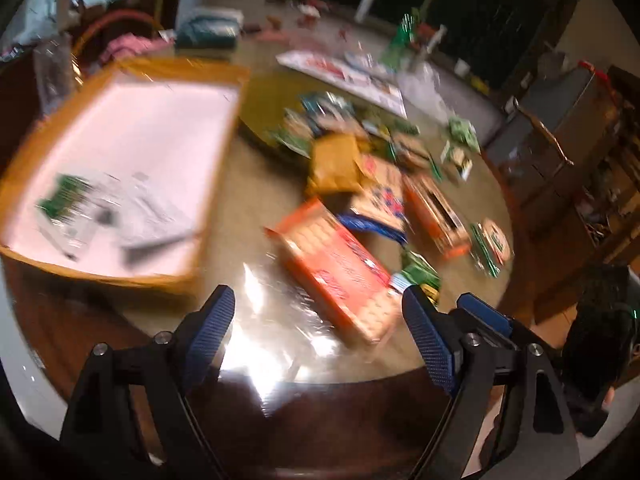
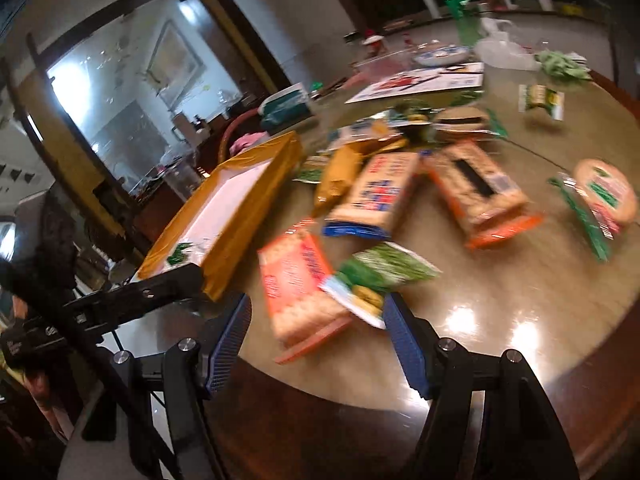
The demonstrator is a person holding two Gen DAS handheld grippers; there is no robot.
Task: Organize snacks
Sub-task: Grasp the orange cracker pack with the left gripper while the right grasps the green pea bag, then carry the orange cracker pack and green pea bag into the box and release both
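Both views are smeared by motion blur; package lettering cannot be read. The left claw [image 1: 318,322] is held wide apart, empty, above the counter [image 1: 256,332], with an orange cracker pack [image 1: 340,268] seen between its fingers. The right claw [image 2: 318,334] is likewise spread wide and empty, near a green snack packet [image 2: 376,280]. A yellow-rimmed tray [image 1: 120,160], partly cut off, is seen at left.

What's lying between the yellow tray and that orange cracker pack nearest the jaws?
Nothing: only bare glossy table separates the tray from the orange cracker pack, clearest in the left wrist view.
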